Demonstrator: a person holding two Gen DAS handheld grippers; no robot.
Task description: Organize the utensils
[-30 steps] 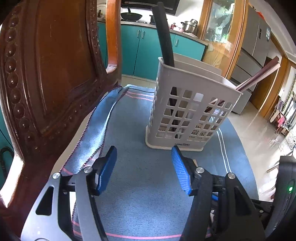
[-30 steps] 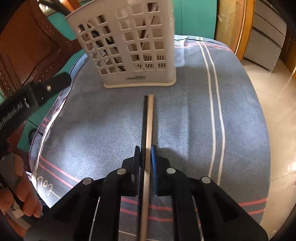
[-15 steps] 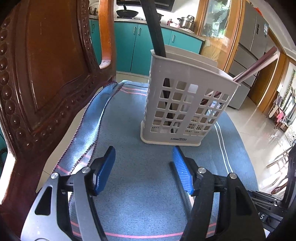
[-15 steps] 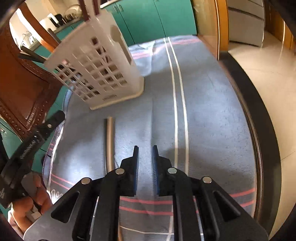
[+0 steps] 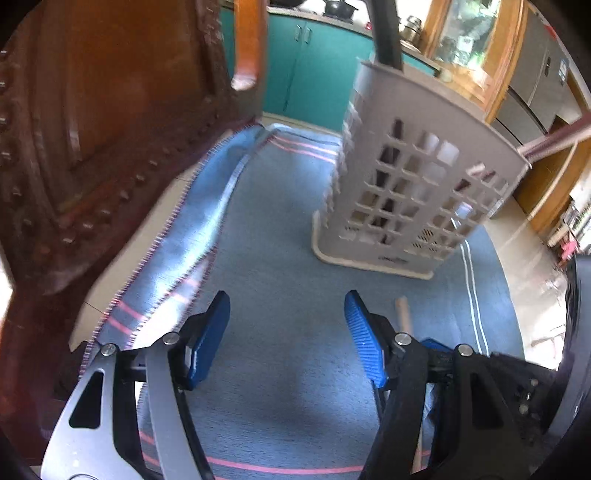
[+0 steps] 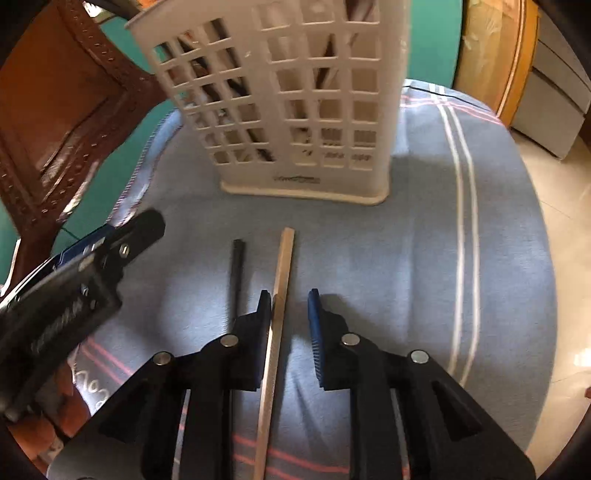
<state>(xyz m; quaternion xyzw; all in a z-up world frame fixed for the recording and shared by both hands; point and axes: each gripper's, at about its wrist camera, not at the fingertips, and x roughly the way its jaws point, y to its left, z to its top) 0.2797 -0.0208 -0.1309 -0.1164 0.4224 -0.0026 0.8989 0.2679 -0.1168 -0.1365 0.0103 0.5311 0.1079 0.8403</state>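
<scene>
View from both wrists over the cloth-covered worktop. My right claw points down over a pale wooden chopstick, which lies flat on the blue cloth with its far end aimed at the basket. The jaws are closing with the stick between them. It runs along the left pad, while a clear gap remains to the right pad, so the stick is not yet clamped. A black chopstick lies just beside it on the left, roughly parallel.

The white lattice basket stands upright toward the worktop's far edge, apart from both stick ends. It holds a black handle and dark red chopsticks.

My left claw hangs released, its jaws wide with only bare cloth between them, nearer the worktop's left edge, where a carved wooden chair stands.
</scene>
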